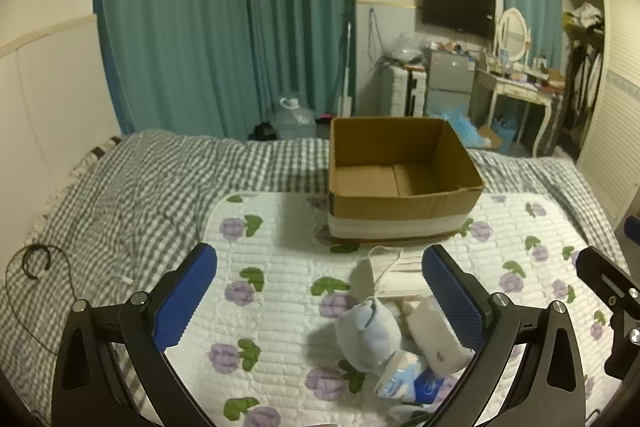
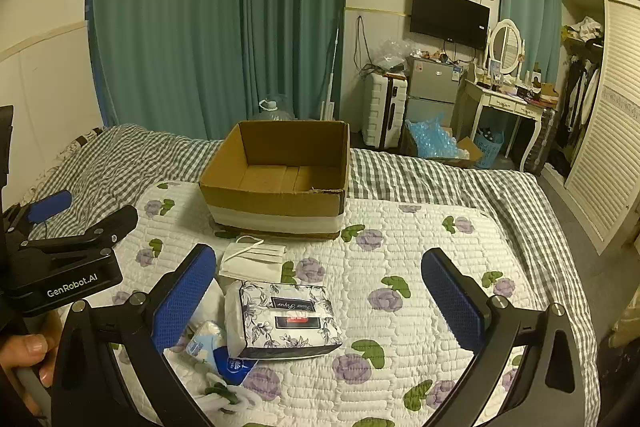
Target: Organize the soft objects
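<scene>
The cardboard box [image 2: 276,183] stands open-topped and empty on the floral quilted pad [image 2: 420,267] that covers the near part of the bed [image 2: 420,171]. It appears placed there as the collecting container, with its open top toward the person for easy loading.

The soft objects lie in 1 loose group on the pad, in front of the box on the person's side:
1. A white face mask [image 2: 252,257], flat, just in front of the box and apart from it.
2. A floral tissue pack [image 2: 282,319], nearer the person than the mask.
3. A pale blue plush toy [image 1: 366,335] and a grey rolled item [image 1: 436,337], close together, in front of the box.
4. A blue-and-white packet [image 2: 224,351], partly under the tissue pack.

The left tongs [image 1: 320,293] are spread fully apart and hold nothing; they point down toward the pad in front of the box, with the plush toy just inside the right-hand pad. The right tongs [image 2: 318,295] are likewise wide apart and empty, with the tissue pack between the pads, untouched. Both stances suit a first pick; no item is in the box yet.
</scene>
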Motion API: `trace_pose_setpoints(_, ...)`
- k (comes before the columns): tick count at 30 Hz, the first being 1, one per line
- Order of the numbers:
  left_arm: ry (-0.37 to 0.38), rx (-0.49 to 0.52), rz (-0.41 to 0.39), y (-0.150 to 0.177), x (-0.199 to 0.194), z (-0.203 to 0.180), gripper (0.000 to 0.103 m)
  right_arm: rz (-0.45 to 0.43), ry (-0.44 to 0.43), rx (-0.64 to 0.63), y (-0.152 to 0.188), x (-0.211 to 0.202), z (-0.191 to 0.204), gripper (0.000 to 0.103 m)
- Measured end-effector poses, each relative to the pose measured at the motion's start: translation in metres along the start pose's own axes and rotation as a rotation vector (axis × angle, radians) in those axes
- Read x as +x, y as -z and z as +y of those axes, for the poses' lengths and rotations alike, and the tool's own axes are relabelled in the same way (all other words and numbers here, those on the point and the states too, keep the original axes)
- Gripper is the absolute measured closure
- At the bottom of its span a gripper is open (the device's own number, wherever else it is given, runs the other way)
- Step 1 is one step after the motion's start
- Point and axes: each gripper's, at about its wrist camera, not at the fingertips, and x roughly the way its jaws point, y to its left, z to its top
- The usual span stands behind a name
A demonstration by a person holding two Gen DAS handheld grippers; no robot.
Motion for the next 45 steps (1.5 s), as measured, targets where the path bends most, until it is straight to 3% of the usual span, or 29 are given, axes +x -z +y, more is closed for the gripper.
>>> trace_pose_setpoints(45, -0.023, 0.028, -0.010, 0.0020, -0.0009, -0.0026, 0.000, -0.002, -0.008, 0.003, -0.0012, -0.0017, -0.0001, 0.000)
